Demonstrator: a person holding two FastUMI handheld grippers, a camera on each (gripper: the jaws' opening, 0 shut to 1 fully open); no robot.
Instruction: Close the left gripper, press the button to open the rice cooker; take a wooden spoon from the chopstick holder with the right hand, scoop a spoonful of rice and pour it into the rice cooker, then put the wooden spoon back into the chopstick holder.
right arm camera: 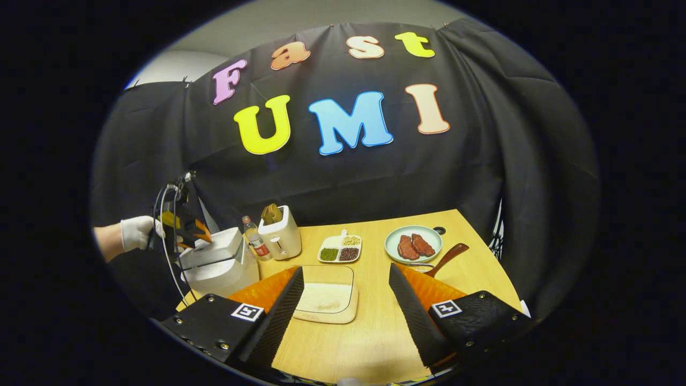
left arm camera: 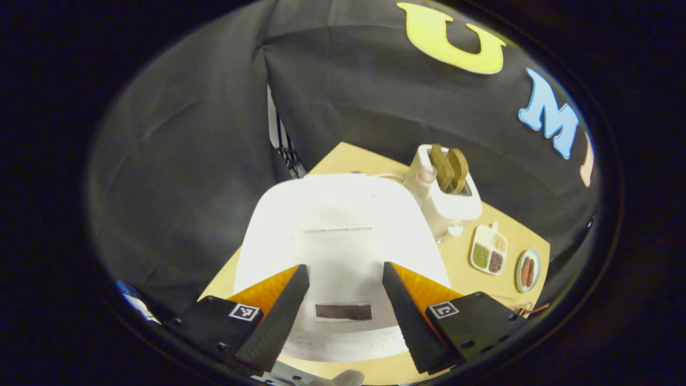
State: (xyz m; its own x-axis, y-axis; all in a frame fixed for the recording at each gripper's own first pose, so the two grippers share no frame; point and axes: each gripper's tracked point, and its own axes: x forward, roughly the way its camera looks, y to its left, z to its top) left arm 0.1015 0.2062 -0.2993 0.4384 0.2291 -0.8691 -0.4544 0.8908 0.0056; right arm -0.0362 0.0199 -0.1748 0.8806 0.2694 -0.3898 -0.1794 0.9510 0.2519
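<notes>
Fingers of the left gripper are hanging spread apart directly over the closed rice cooker, its button strip lying between them. Right gripper is waiting open above the rice tray, spoon holder standing beyond-left.

Spoon heads — buried in holder
</notes>
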